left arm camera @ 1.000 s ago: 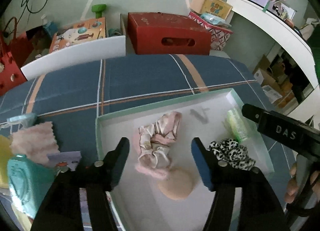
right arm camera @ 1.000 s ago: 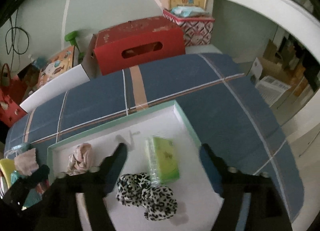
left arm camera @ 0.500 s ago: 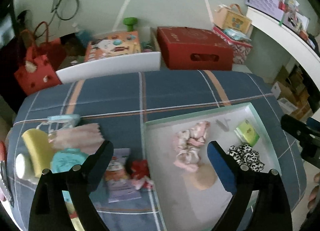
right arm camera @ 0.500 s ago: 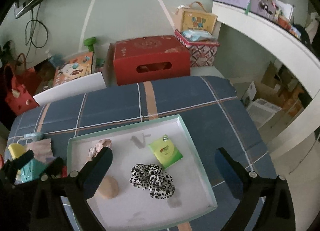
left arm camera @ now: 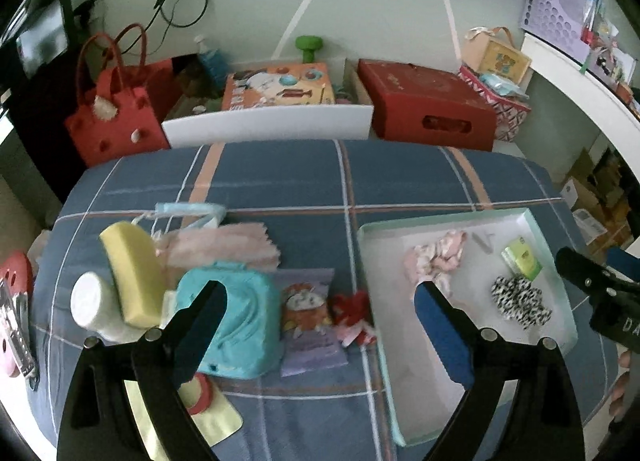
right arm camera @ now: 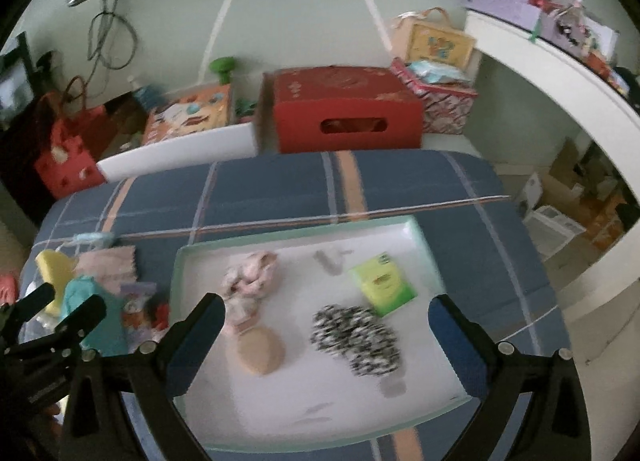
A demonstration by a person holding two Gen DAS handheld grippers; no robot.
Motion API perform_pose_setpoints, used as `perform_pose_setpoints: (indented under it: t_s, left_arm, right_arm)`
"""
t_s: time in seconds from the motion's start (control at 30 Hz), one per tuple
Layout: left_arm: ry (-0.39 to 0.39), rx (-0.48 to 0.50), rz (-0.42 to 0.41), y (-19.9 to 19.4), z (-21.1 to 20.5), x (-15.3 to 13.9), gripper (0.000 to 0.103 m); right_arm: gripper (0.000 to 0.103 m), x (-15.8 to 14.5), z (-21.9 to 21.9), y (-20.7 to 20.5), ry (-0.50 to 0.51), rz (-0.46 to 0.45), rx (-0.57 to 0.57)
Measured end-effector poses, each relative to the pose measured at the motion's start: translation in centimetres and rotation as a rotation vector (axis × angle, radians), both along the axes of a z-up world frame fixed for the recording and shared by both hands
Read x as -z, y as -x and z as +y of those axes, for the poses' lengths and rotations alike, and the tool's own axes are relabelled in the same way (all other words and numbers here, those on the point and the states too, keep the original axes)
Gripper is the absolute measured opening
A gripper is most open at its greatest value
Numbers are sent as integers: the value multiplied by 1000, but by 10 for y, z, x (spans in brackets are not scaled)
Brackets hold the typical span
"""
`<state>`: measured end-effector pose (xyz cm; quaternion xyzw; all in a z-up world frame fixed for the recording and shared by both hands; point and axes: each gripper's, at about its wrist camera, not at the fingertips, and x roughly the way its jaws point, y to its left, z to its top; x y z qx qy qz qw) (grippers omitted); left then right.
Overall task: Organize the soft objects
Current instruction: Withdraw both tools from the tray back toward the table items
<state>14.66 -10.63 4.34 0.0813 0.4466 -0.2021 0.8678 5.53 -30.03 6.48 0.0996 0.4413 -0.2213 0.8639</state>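
Both claws hang spread and empty: your left claw [left arm camera: 320,317] above the clutter, your right claw [right arm camera: 326,327] over the pale mint-rimmed tray [right arm camera: 424,239]. Nearest the left claw, the small red-and-pink fabric scrunchie [left arm camera: 354,319] lies on the blue plaid surface [left arm camera: 280,181], just beside the tray; likely light and limp, so pinch its bunched middle. Farther off, the pink fuzzy cloth [left arm camera: 224,247] would likely drape.

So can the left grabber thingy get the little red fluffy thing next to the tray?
Probably yes. The left gripper is open and empty, and the red fluffy thing lies uncovered on the cloth between its fingers' line of sight, with the snack packet and tray close beside it.
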Motion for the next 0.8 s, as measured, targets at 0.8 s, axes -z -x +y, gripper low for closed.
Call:
perform_pose_setpoints:
  t_s: [0.8]
  left_arm:
    - [59, -277, 108, -3, 137, 32, 95]
  right_arm:
    - [103, 48, 97, -13, -62, 91, -230]
